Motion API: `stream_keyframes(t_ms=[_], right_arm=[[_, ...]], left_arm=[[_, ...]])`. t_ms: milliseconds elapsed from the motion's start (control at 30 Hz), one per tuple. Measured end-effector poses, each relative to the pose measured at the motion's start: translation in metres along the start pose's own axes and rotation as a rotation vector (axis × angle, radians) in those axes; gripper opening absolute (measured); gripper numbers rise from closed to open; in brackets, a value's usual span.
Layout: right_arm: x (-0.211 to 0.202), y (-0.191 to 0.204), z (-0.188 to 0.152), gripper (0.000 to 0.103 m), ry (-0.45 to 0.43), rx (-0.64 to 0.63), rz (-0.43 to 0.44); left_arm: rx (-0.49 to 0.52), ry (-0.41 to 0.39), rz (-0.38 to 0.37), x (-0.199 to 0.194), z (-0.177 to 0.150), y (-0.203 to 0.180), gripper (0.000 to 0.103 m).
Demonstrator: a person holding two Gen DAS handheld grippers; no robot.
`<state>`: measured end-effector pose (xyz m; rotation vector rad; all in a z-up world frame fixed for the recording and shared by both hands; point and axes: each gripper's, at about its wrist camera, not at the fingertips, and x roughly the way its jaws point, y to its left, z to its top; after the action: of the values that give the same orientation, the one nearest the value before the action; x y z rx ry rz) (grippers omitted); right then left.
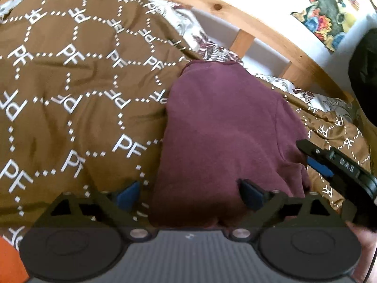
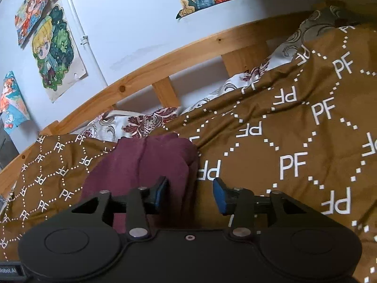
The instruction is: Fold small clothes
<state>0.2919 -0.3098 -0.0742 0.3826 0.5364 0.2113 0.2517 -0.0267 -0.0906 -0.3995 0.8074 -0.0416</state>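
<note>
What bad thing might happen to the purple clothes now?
1. Both hand-held grippers are open over the maroon garment, so a pinch by the left hand-held gripper might also catch the brown PF blanket underneath, since one finger sits over the blanket.
2. The right hand-held gripper sits at the garment's edge; it might grab too little cloth and slip.
3. The blanket is wrinkled, so folds may come out uneven.

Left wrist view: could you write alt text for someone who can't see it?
A maroon garment lies folded on a brown bedspread printed with white "PF" letters. The left gripper is open over its near edge, and the right gripper enters from the right. A wooden bed rail runs behind.
</note>
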Motion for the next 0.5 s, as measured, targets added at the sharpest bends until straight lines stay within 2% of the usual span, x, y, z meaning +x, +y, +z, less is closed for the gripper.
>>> stream_keyframes(t_ms=[133,367,500], right_arm=[[-0.013,0.003,-0.003,0.068,0.000,-0.004,-0.015],[-0.059,0.019,-0.002,0.092,-0.070,-0.041,-0.014],[-0.094,0.030,-0.003,0.099,-0.137,-0.056,-0.005]], left_arm=[[-0.010,0.002,0.019,-0.009,0.002,0.002,0.101],[0.133,-0.081,0.057,-0.053,-0.001,-0.012,0.102],[0.199,-0.136,0.057,-0.086,-0.007,-0.016,0.102]])
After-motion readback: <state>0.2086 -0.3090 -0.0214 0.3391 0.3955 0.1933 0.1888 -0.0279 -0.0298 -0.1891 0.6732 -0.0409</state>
